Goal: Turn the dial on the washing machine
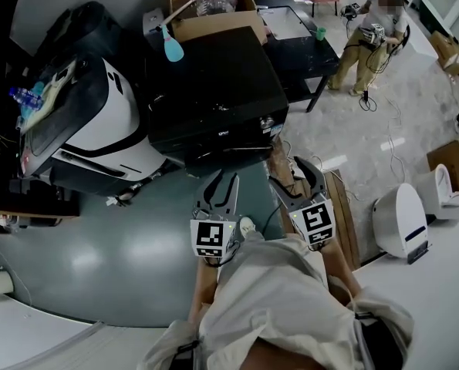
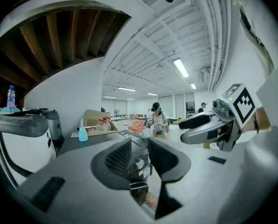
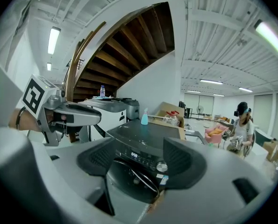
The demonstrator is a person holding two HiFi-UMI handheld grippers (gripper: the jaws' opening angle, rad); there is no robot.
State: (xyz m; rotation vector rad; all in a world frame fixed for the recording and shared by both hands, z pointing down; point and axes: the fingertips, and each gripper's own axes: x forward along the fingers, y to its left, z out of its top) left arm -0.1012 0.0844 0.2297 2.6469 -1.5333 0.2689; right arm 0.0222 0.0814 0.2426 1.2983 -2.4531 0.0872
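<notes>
Dial [image 3: 162, 166], small and silver, sits at the right end of the black washing machine's [image 3: 138, 136] front panel, ahead of both grippers and touched by neither. The left gripper [image 1: 225, 182] has its jaws a narrow gap apart with nothing between them. Just beside it, the right gripper [image 1: 297, 177] holds its jaws wide and empty.

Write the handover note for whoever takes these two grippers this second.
Left gripper: jaws apart, empty, held short of the washing machine.
Right gripper: jaws apart, empty, aimed at the machine's front.
Dial: at the right end of the control panel, seen between the right jaws but not touched.
Done: both grippers face the machine; the dial is not yet gripped.
Left: close in, shut the jaws on the dial, turn it.
</notes>
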